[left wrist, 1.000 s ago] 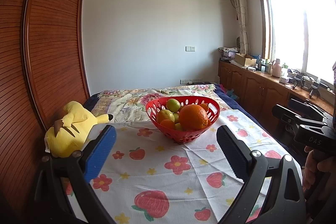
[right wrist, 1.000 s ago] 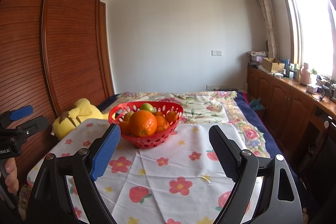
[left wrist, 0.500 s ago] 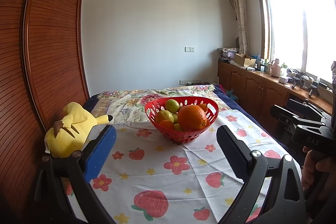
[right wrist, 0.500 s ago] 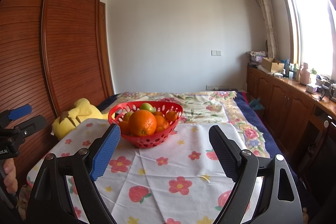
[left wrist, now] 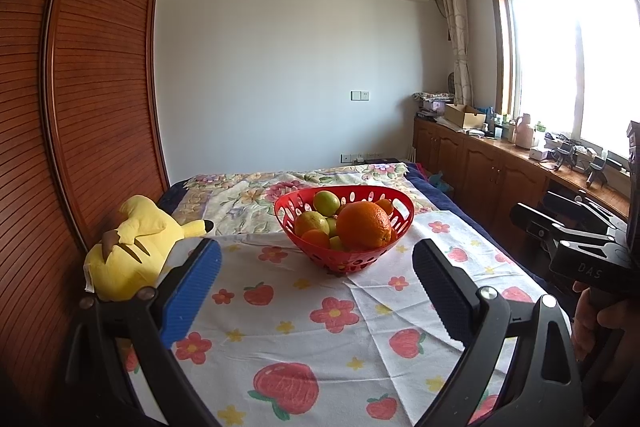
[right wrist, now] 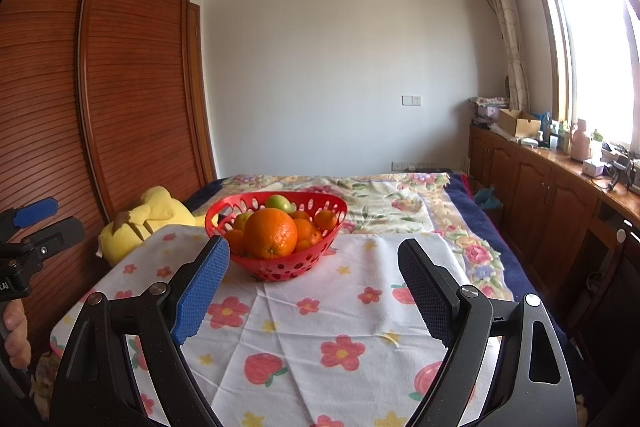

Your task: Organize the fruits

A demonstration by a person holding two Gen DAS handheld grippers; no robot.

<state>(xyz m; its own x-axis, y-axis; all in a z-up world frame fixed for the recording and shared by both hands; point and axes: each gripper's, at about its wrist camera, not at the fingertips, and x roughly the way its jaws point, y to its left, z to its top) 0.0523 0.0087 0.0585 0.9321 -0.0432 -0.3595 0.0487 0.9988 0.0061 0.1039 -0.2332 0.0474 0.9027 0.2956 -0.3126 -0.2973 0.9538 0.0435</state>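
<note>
Left wrist view: the left gripper (left wrist: 316,277) is hovering with its fingers wide apart and nothing between them, while the red basket (left wrist: 348,261) of fruit is sitting on the flowery cloth (left wrist: 320,331) ahead, big orange (left wrist: 363,225) in front.

Right wrist view: the right gripper (right wrist: 314,277) is gaping too, empty, pointing at that basket; a yellow plush (right wrist: 148,223) is lying off to its left.

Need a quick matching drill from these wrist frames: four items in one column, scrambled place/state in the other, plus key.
Items
1. large orange
2. yellow plush toy
3. red basket
4. right gripper

Descriptions
A. lying beside the wooden wardrobe
B. open, nothing between its fingers
C. at the front of the fruit pile
D. standing on the flowered cloth

Pairs: 1-C, 2-A, 3-D, 4-B
</note>
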